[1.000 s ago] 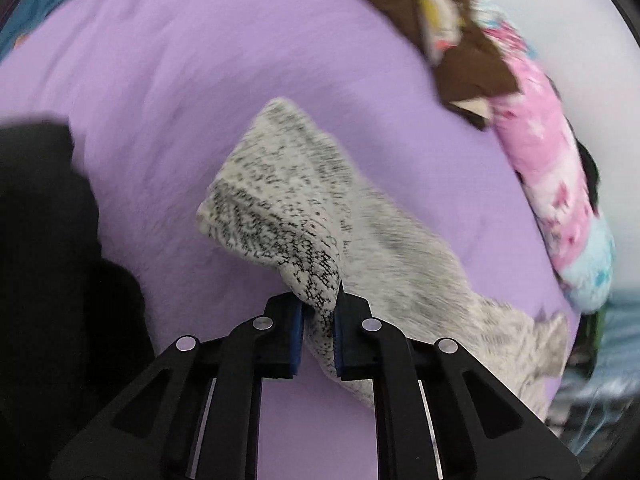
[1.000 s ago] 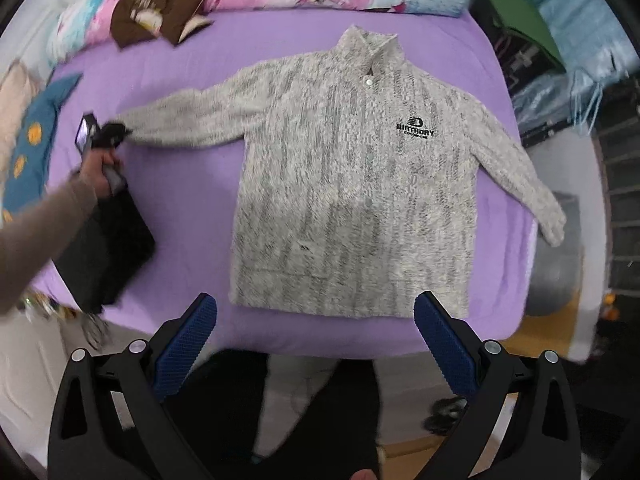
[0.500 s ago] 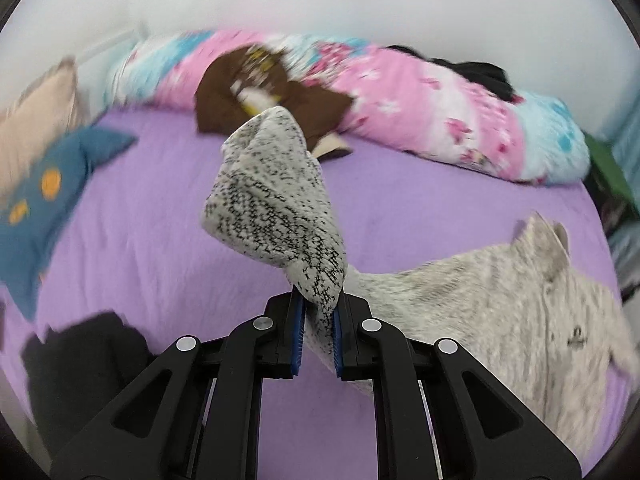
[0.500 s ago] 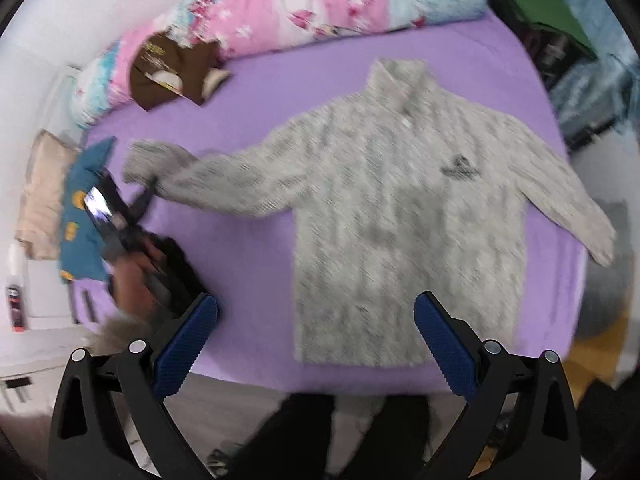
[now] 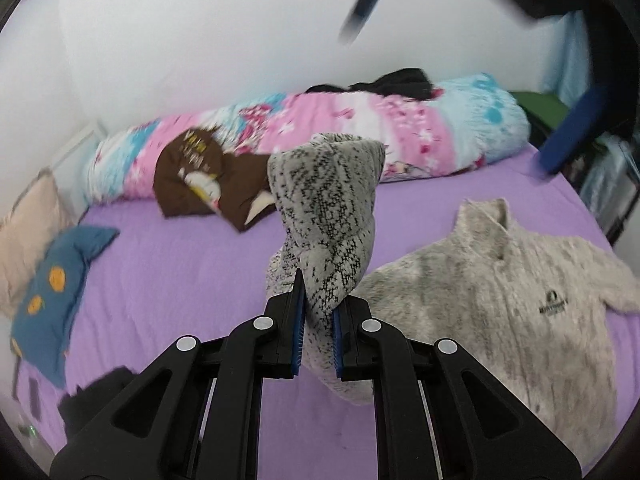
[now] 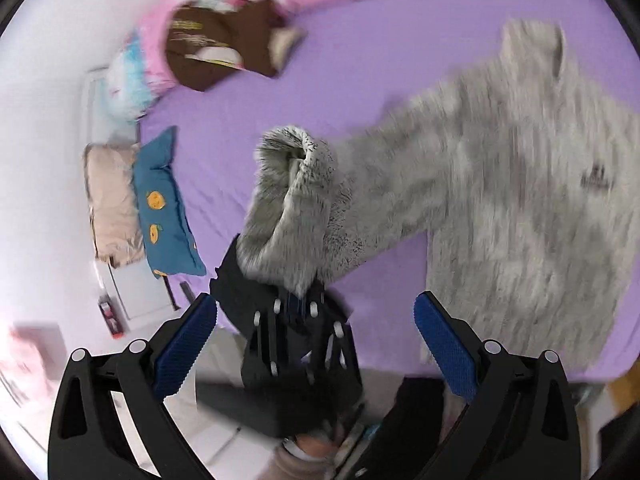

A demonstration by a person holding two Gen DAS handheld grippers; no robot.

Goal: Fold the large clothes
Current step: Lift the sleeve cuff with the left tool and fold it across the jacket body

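A grey fleece sweater (image 5: 504,312) with a small black chest logo lies spread on the purple bed sheet (image 5: 180,264). My left gripper (image 5: 318,316) is shut on the cuff of its sleeve (image 5: 328,216), which stands lifted off the bed. In the right wrist view the sweater (image 6: 532,200) fills the right side, and the raised sleeve cuff (image 6: 296,196) hangs from the left gripper (image 6: 304,304), which sits between my right fingers. My right gripper (image 6: 316,340) is open, above the bed's near edge, holding nothing.
A rolled pink and blue quilt (image 5: 360,128) lies along the far wall with a brown garment (image 5: 208,176) against it. A blue cushion (image 5: 56,280) and a beige pillow (image 5: 24,232) sit at the left. A dark garment (image 5: 92,400) lies near the front left.
The left gripper has risen and swung towards the sweater's body, carrying the sleeve cuff up off the sheet. The right gripper has moved left, over the left gripper, still open.
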